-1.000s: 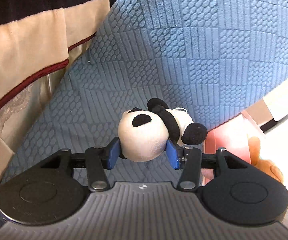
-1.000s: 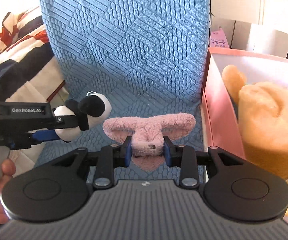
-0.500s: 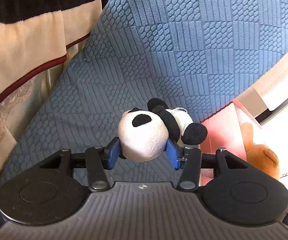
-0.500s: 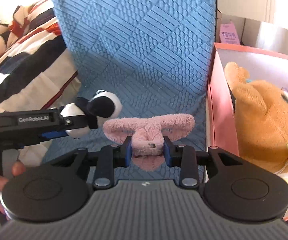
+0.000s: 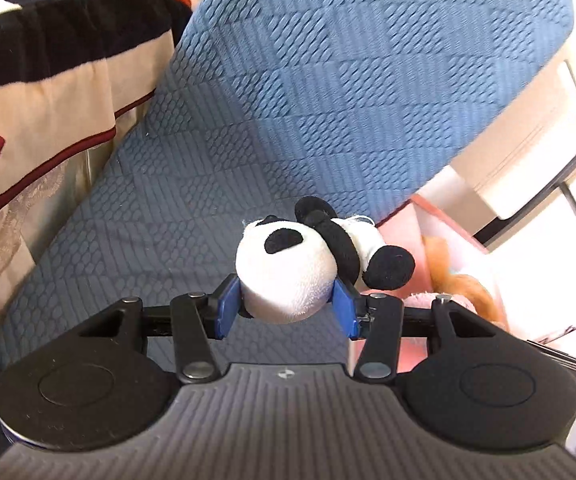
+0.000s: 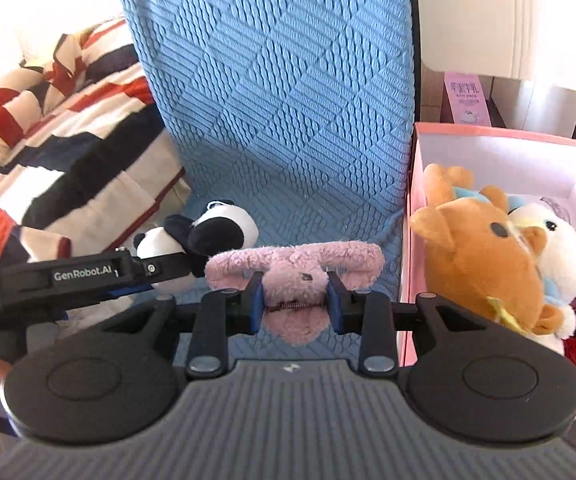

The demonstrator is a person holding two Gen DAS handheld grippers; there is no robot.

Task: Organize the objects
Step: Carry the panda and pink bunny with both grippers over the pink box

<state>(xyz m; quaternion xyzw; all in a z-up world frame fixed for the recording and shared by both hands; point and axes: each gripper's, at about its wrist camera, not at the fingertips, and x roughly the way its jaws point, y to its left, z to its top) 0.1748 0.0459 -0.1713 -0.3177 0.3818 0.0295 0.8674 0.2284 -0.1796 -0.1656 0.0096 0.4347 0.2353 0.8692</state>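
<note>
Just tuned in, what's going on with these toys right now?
A person holds a gripper in each hand. The left gripper is shut on a panda, the right gripper on a pink plush, both held above the blue cushion. The pink box to the right already holds an orange plush and a white one.

Blue textured cushion (image 6: pixel 280 92) at 12 o'clock lies bare, open passage. Striped blanket (image 6: pixel 60 152) heaped at 9–10 o'clock blocks that side. Pink box (image 6: pixel 500 148) at 3 o'clock: orange plush (image 6: pixel 480 256) and white plush (image 6: pixel 556 256) fill its near half; far end free.
</note>
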